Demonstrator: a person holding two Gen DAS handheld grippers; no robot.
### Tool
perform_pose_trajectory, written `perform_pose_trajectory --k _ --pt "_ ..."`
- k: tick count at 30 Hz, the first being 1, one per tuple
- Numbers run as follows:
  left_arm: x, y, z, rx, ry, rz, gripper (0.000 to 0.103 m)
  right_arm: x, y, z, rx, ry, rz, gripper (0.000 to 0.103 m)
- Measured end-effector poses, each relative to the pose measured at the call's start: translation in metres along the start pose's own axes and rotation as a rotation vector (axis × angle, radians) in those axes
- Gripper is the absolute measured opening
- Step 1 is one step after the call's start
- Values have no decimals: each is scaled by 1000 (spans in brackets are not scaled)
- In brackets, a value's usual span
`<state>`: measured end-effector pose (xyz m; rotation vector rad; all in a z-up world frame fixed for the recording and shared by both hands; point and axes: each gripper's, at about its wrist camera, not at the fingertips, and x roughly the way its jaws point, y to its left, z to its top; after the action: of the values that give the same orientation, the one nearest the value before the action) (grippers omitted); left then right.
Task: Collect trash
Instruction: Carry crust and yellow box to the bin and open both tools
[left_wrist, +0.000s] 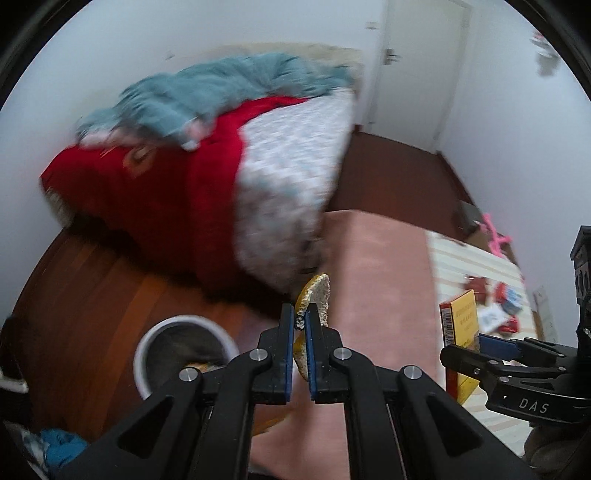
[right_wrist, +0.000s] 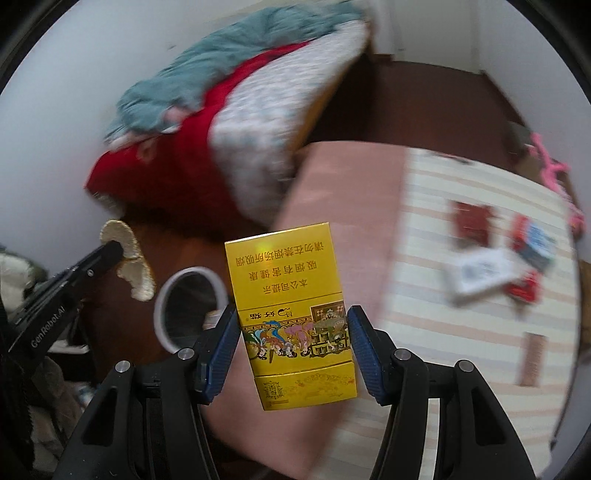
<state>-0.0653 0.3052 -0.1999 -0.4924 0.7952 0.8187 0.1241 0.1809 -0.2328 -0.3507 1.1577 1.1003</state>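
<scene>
A flat yellow cardboard box fills the lower centre of the right wrist view, printed with upside-down Chinese characters over a band of cartoon-like figures and a gold-patterned flap at its bottom. The right gripper has its ribbed blue pads pressed on the box's two narrow sides, fingers held apart by its width. In the left wrist view the same box stands on edge at the lower right, a barcode along its side.

At the lower centre of the left wrist view, a thin rough-grained disc, pale with a yellowish rim and shaped like a rice cracker, stands on edge between the blue pads of the left gripper, whose fingers are clamped together on it. The black gripper arm at the right edge carries the letters "DAS"; in the right wrist view the other arm at the left reads "GenRobot.AI".

A round white-rimmed bin sits at the lower left on the reddish wooden floor. A pink cloth and a striped sheet lie to the right, with blurred red, white and blue packets on the stripes. A red blanket, a teal knit and a speckled grey-white cover are heaped at the upper left.
</scene>
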Motion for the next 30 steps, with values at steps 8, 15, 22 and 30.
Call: perform_pose_trajectory --k 8,15,22,30 --pt "64 159 -25 -234 187 77 4 137 123 10 -99 168 104 61" --pt "155 245 -63 -417 386 45 5 262 177 11 -120 325 82 60" --pt "202 271 -93 -491 472 104 64 353 191 8 -104 446 82 61" --pt "197 291 -110 -506 469 184 96 398 198 19 -127 451 97 78"
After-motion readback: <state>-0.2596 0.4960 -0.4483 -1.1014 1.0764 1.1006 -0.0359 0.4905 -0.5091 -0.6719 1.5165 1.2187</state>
